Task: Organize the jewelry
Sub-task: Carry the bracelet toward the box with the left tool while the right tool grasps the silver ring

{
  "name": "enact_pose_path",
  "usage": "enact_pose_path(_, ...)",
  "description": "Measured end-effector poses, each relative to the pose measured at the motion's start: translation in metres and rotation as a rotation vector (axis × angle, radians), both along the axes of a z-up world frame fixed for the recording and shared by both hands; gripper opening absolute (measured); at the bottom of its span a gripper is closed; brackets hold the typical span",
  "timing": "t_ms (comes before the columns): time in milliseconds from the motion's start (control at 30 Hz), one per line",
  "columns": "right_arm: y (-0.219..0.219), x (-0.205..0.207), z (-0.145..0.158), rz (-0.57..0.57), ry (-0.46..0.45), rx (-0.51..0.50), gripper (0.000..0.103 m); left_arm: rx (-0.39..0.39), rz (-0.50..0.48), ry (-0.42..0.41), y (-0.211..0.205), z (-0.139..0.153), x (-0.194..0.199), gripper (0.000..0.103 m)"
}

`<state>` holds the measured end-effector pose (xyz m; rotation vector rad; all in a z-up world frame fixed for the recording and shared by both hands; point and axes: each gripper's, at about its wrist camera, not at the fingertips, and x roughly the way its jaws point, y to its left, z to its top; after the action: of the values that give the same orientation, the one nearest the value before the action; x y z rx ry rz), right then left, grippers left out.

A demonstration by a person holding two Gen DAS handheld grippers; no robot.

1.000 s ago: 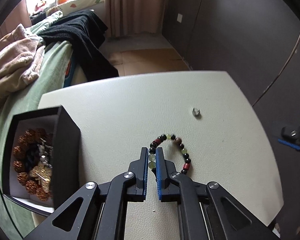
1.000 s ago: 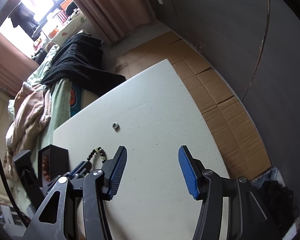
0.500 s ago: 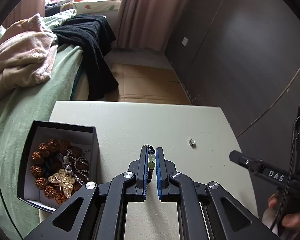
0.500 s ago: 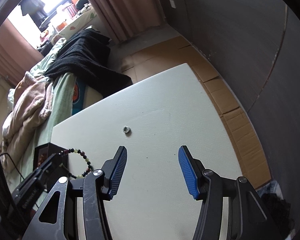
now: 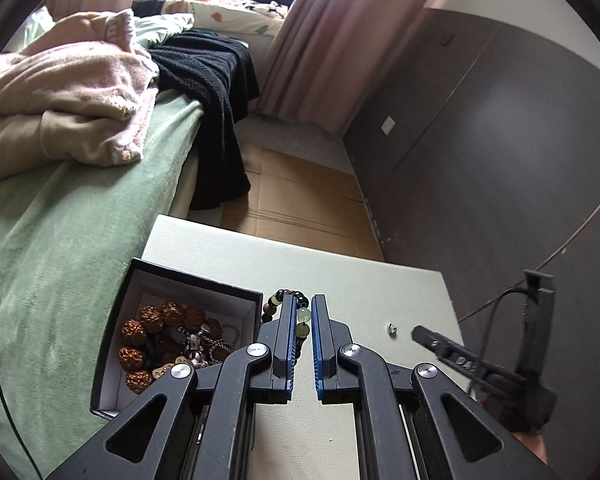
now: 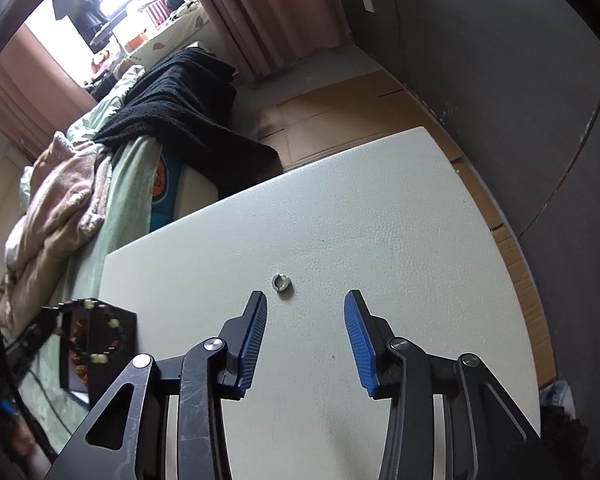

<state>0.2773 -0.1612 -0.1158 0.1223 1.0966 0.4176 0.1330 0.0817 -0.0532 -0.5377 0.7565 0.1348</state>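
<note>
Beaded bracelet pinched in left claw, tilted down beside box; right claw empty, closing near ring

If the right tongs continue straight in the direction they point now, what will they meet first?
Probably the small silver ring lying on the white table, just beyond the closing right tongs, slightly toward their left finger. Nothing lies between them yet; depth is uncertain.
</note>
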Motion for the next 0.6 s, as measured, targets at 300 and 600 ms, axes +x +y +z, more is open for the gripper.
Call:
enact_pose_path(300,0.033,0.017,-0.013,0.045,-0.03,-0.143,0.033,-0.08,0.069,-0.05,0.033,0.011,-0.02,0.007)
enact_pose_path(600,0.048,0.015,-0.019,0.043,-0.056,-0.202,0.033,-0.094,0.108,-0.037,0.049,0.008,-0.03,0.007)
